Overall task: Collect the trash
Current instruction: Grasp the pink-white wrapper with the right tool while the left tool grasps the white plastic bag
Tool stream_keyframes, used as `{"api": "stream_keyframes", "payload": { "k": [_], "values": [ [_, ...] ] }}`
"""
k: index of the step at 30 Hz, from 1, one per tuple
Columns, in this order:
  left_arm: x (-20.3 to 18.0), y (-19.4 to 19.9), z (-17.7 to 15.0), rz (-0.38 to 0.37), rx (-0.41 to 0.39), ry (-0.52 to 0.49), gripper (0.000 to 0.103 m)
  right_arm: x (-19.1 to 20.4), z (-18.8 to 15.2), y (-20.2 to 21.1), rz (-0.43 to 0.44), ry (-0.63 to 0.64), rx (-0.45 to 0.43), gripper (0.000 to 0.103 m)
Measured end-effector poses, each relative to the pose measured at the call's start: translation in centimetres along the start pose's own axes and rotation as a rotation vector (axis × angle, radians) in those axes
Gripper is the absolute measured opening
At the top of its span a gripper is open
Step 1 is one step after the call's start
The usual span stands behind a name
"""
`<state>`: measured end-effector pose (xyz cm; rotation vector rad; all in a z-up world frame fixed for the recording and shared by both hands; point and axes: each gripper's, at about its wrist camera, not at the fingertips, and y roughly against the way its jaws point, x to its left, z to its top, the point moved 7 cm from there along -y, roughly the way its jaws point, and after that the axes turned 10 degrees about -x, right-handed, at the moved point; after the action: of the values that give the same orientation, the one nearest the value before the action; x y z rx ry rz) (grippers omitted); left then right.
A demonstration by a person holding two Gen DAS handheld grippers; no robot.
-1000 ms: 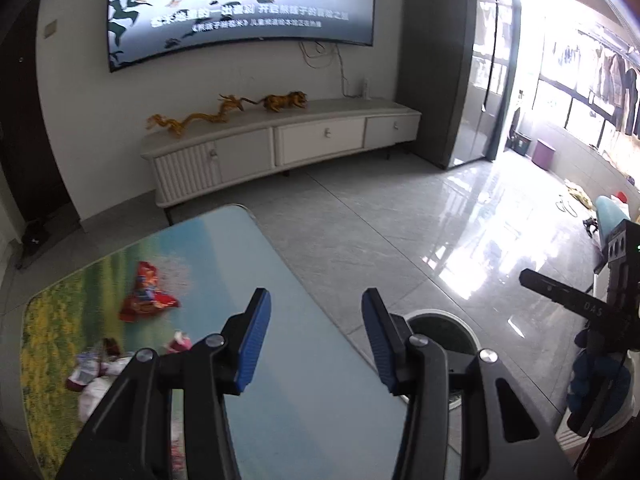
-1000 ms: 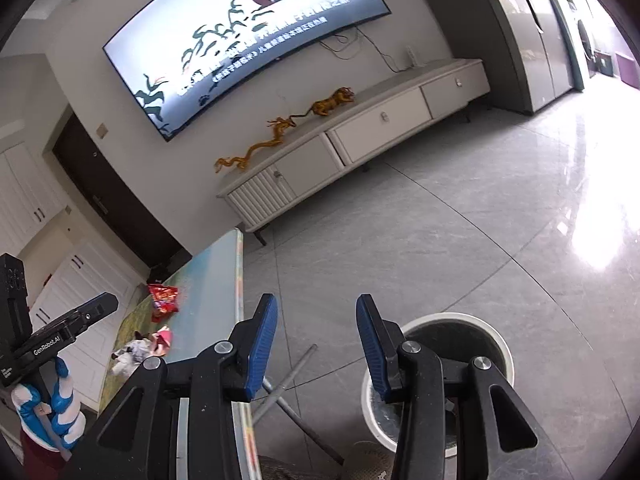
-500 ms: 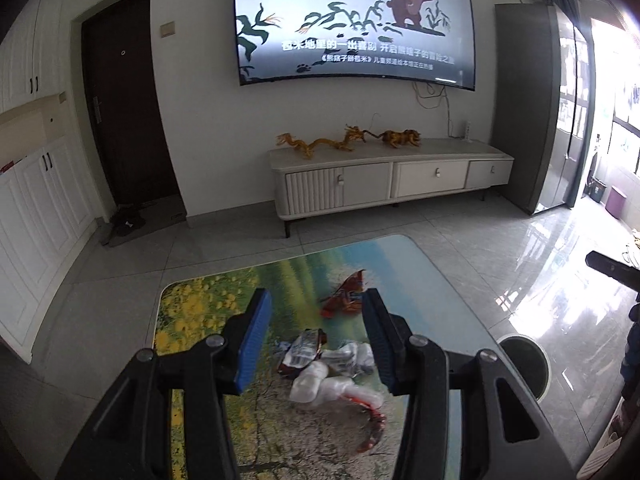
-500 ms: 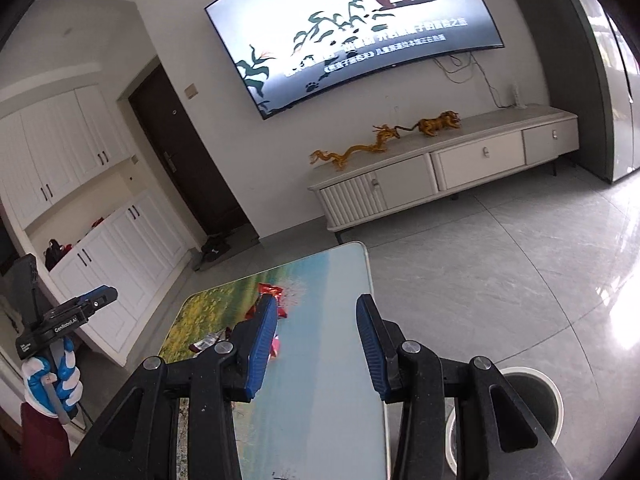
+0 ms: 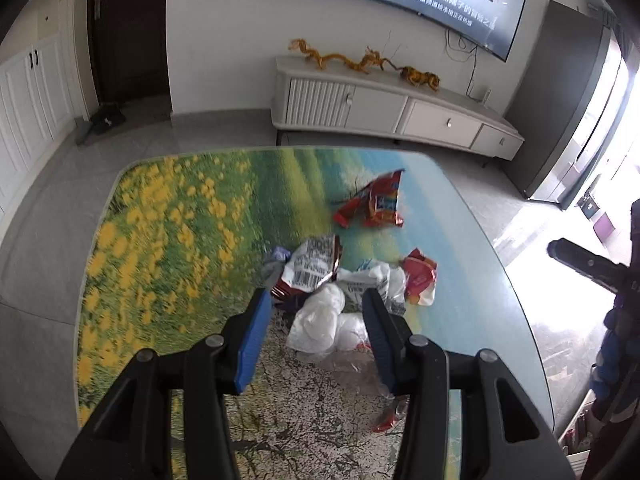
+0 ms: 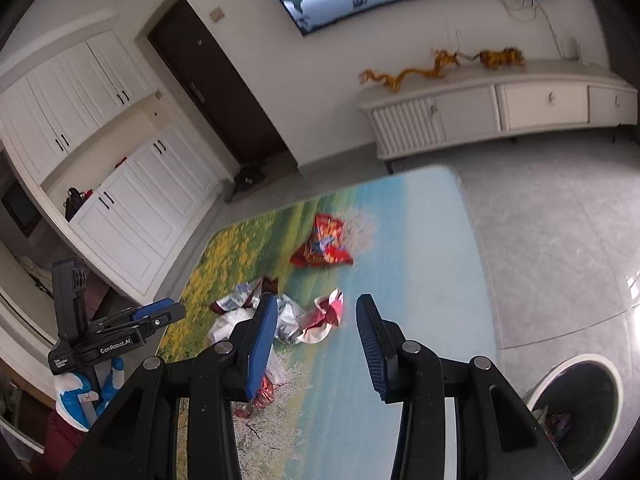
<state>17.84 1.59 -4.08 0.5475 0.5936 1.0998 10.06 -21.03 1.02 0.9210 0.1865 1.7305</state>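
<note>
Step in hand, as judged: approach to the next pick, nothing grasped yet.

Left gripper: jaws spread wide, nothing between them, poised above the table and aimed at the cluster of trash. Directly ahead of the fingertips lies a crumpled white plastic bag; touching it on the far side is a silver wrapper with a barcode, and to its right a red-and-white wrapper. A red snack packet lies apart from the heap, farther toward the TV cabinet. A small red scrap sits near the right finger's base.

Right gripper: jaws likewise spread, holding nothing, hovering over the same table from the bin side. The bin stands on the floor just off the table edge, lower right in the right wrist view; something small lies in it, too dim to identify.

Next move, as judged: lower the left gripper so the fingers straddle the white bag, close on a bunched fold rather than a flat sheet, lift clear without dragging neighbours, then carry to the bin. Thin film may slip; grip deep.
</note>
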Motion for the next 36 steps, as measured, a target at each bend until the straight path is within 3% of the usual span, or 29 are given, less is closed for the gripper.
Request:
{"api": "stream_keyframes", "payload": {
  "k": [5,14,17,18,22,36],
  "values": [
    [0.2,-3.4,-1.8,-0.013,0.067,0.034,0.046,-0.9,-2.2,-5.7,-0.014,-0.024,0.102,0.039],
    [0.6,-6.1,-2.8,-0.03,0.104,0.069,0.044,-1.4,-5.3,-12.0,-0.009,-0.051,0.213,0.039],
    [0.5,-6.2,-3.2,-0.051,0.106,0.072,0.034,-1.7,-6.0,-12.7,-0.01,-0.066,0.228,0.032],
    [0.4,-6.2,-3.3,-0.056,0.108,0.071,0.03,-1.8,-6.2,-12.7,-0.009,-0.071,0.231,0.027],
    [-0.1,-5.7,-3.8,-0.067,0.093,0.059,0.017,-2.1,-6.5,-12.0,0.0,-0.084,0.216,0.024],
    [1.1,2.0,-1.4,-0.011,-0.084,0.078,0.013,-1.8,-6.3,-4.8,-0.017,-0.098,0.089,0.023]
  ]
}}
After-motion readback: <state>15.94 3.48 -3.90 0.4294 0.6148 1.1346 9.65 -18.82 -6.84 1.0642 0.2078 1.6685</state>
